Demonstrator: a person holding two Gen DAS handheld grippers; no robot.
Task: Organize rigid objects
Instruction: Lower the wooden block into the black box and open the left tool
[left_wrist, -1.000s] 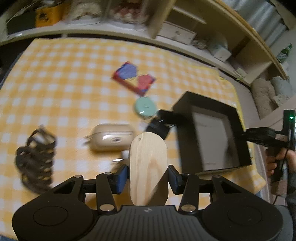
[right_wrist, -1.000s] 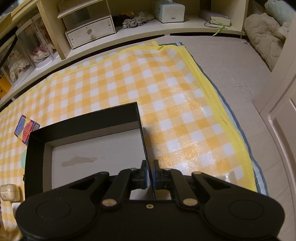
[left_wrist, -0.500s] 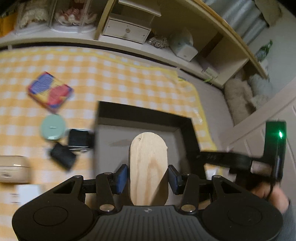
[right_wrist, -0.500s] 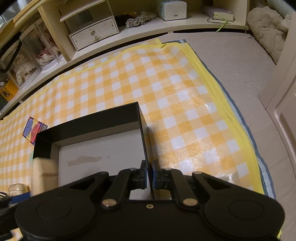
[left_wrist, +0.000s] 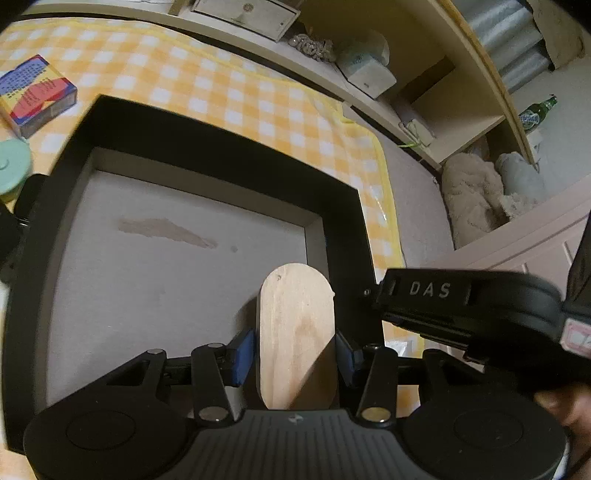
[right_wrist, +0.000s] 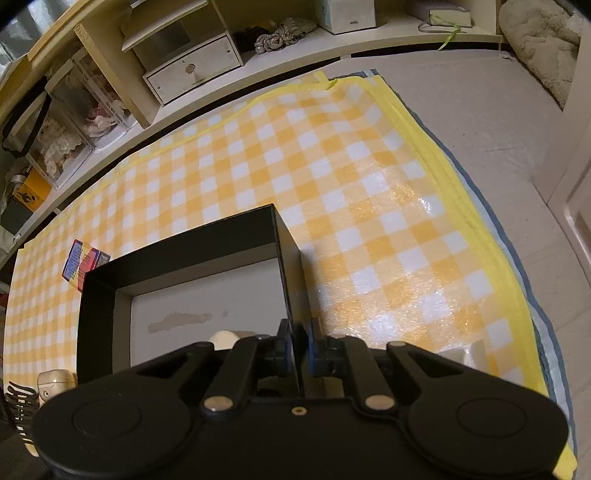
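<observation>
Wooden block: a pale, flat wooden piece with rounded ends (left_wrist: 297, 332), upright between the left claw's blue pads, over the near right corner of the box interior; its rounded tip also peeks above the right claw's body in the right wrist view (right_wrist: 223, 339).
Left claw: (left_wrist: 295, 356) clamped on the wooden block, pads pressed against both of its long sides, pointing down into the box.
Box: a shallow black cardboard box with a grey floor (left_wrist: 343, 206), lying on the mat; a brownish smear marks its floor; no object rests on the visible floor.
Right claw: (right_wrist: 298, 347) nearly together, its pads astride the box's thin right wall (right_wrist: 286, 266); seen from the left wrist view as a black body lettered "DAS" (left_wrist: 469, 306) at that same wall.
Mat: yellow-and-white checked plastic mat (right_wrist: 332, 177) spread on a grey floor.
Outside the box, left side: a blue, red and yellow card packet (left_wrist: 35, 94), a mint-green round tin (left_wrist: 11, 170), a beige earbud case (right_wrist: 55, 380).
Person: part of a hand (left_wrist: 561, 410) behind the right claw's body.
Background: cream shelving with a small white drawer unit (right_wrist: 192, 70).
</observation>
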